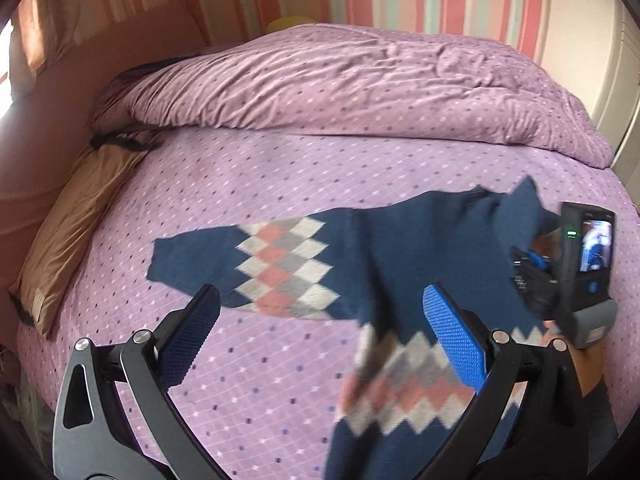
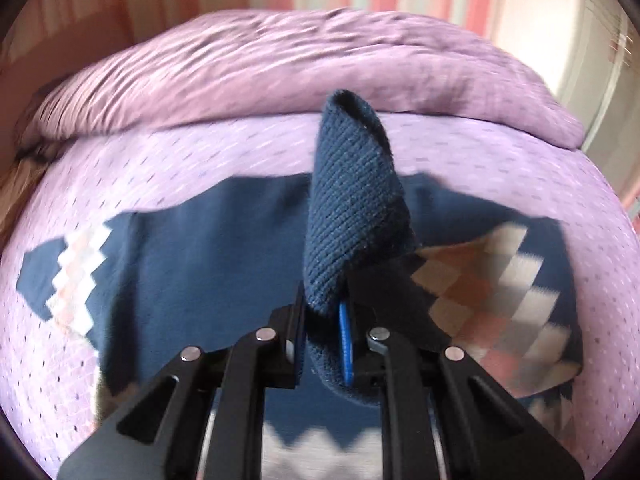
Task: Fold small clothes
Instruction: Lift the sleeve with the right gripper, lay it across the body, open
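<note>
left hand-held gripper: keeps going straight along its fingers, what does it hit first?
Probably the navy knitted sweater with the pink, grey and white diamond pattern, about at its near edge on the purple dotted bedsheet. The left hand-held gripper is open and empty; depth is unclear.

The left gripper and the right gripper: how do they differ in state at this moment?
1. The left gripper is open and holds nothing; the right gripper is shut on a fold of the navy sweater.
2. The left gripper sits above the purple bedsheet beside the sweater; the right gripper is over the middle of the sweater, with knit standing up from it.
Both have blue pads and point down at the bed.
</note>
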Tool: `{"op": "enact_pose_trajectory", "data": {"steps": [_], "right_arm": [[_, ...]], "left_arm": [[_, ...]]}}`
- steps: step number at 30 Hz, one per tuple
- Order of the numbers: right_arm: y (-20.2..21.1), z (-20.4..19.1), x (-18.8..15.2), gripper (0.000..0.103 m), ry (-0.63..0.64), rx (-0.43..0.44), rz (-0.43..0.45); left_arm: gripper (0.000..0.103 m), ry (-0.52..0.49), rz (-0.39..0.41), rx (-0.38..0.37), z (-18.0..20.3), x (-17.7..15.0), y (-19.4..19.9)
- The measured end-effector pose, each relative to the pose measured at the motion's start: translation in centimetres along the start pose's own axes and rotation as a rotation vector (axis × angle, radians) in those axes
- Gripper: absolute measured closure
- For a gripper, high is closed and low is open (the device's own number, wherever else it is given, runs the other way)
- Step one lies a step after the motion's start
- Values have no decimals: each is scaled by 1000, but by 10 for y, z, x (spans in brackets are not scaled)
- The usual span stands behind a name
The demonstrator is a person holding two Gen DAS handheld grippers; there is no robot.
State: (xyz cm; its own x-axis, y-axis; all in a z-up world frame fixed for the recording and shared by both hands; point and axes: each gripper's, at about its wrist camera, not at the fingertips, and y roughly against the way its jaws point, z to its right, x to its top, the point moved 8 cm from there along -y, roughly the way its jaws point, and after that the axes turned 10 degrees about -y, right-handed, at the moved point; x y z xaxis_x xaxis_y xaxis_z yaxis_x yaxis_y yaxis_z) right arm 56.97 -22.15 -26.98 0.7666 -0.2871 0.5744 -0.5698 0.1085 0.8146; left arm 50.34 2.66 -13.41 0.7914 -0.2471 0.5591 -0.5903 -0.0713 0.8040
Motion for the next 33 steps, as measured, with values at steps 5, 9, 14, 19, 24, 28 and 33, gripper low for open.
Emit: {"op": "enact_pose_trajectory", "data": {"steps": [5,9,14,19,24,28,33], "right_arm": [[-47,-43,-33,78,82,-72,-117],[-35,-50,-50,43,151,-25,-100],[-4,-28,-56,36,148,38,-59],[-14,25,-49,43,148,-72,-32],[-49,40,-47,90,102,-19,-109],[-58,31,-49,98,129,-25,-97],[-61,26,-54,99,136,-47,-90]], "left_arm": [[3,28,10,9,-25,-8,-4],[3,55,5,-5,-33,-11,-11],[3,72,-12,-40,-20,-13,-24],[3,48,2,-55,0,-12,-30],[3,36,-3,-70,12,-15,-40],[3,27,1,-60,13,-15,-42],[3,34,0,-50,7,-15,-44]]}}
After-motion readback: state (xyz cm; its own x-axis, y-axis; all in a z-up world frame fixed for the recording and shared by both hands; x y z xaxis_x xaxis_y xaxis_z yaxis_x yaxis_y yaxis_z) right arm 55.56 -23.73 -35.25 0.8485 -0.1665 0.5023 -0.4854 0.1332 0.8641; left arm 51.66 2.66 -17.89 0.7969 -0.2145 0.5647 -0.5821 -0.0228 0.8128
